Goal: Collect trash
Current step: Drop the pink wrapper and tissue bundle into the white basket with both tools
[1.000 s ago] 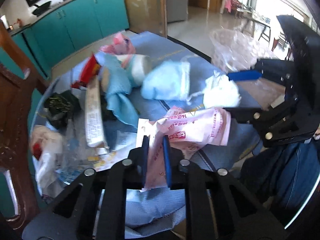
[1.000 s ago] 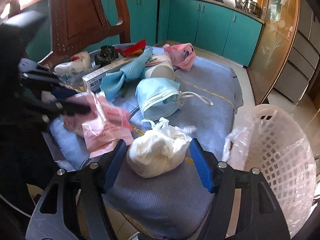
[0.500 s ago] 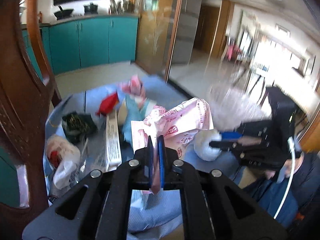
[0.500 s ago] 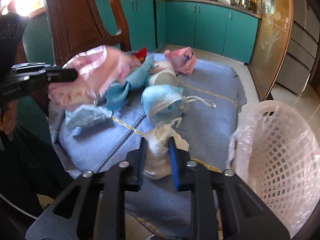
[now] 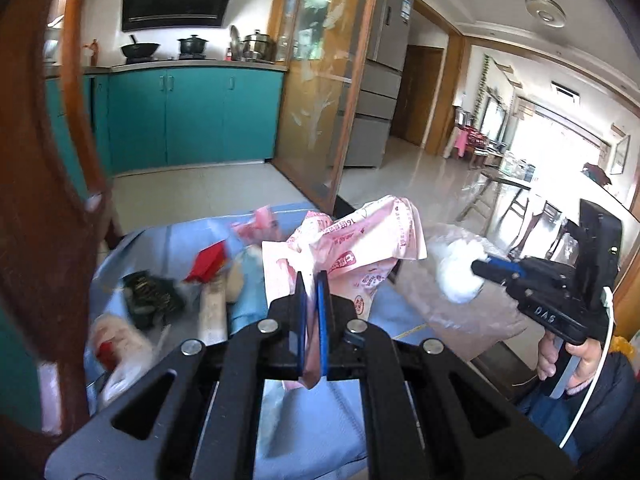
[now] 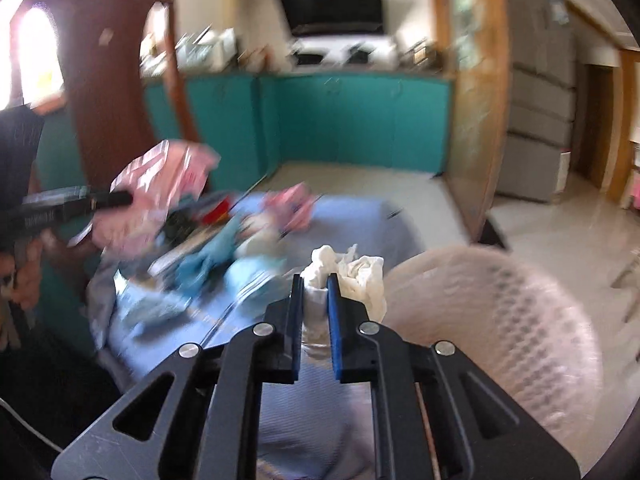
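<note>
I am reading "DAS" in pale letters on the black body of my right gripper (image 5: 486, 269). My left gripper (image 5: 311, 288) is holding a pink wrapper (image 5: 360, 240) showing red print, too creased to read.

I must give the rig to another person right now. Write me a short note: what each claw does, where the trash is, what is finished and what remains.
Left claw: shut on the pink wrapper, lifted above the table.
Right claw: shut on the white tissue wad, lifted, beside the white basket.
On the blue cloth: a red wrapper, a dark packet, a long box, a white bag, a blue mask, more scraps.
Done: two pieces picked up.
Left: drop both, probably into the basket, then collect the rest.
</note>
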Tool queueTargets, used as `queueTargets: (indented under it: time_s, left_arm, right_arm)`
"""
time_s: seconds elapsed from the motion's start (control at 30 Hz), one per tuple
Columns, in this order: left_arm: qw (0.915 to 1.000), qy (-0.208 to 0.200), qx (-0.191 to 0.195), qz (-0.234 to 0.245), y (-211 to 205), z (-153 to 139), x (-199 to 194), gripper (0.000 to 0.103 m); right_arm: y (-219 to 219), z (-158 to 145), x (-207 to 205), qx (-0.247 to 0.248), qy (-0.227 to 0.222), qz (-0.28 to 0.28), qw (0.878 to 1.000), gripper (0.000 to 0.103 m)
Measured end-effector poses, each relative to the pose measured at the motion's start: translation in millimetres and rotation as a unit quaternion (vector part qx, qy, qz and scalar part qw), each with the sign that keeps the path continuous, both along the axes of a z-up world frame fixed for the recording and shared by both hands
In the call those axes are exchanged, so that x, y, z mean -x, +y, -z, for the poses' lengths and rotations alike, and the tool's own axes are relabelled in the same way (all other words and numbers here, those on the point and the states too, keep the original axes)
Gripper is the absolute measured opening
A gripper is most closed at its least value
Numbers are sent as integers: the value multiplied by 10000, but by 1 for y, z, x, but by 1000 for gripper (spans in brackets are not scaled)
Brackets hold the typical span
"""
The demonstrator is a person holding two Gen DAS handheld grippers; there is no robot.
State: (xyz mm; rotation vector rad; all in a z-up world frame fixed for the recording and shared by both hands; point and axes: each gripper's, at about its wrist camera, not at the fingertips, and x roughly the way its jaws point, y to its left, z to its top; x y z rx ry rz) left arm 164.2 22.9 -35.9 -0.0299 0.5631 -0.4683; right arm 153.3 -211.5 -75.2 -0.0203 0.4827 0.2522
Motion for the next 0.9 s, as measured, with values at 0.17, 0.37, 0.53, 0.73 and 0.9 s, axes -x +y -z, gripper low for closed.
queueTargets:
  time_s: [0.17,0.37,0.53,0.73,0.9]
  left_arm:
    - [9975,-180,139,670,-63,-29,-23,6]
    - [9880,267,398,1466,-145,-26,-65,6]
    - [9787,772,660,1786,-184,-3,-87,6]
    - [9735,1022,880,1847,-202,20,-110,57]
    - [9793,1026,951,1461,-179,17,-115,72]
  right_arm:
    - [-35,-9,30,554,-681,1246,9883,12]
    - [-71,4,37,469,-403,1680,9838,12]
    - [-95,14,35,87,-83,1742,9846,12]
    - [-106,22,23,-344,288,1770,9832,15]
    - [-90,21,23,17,190,1812,9833,61]
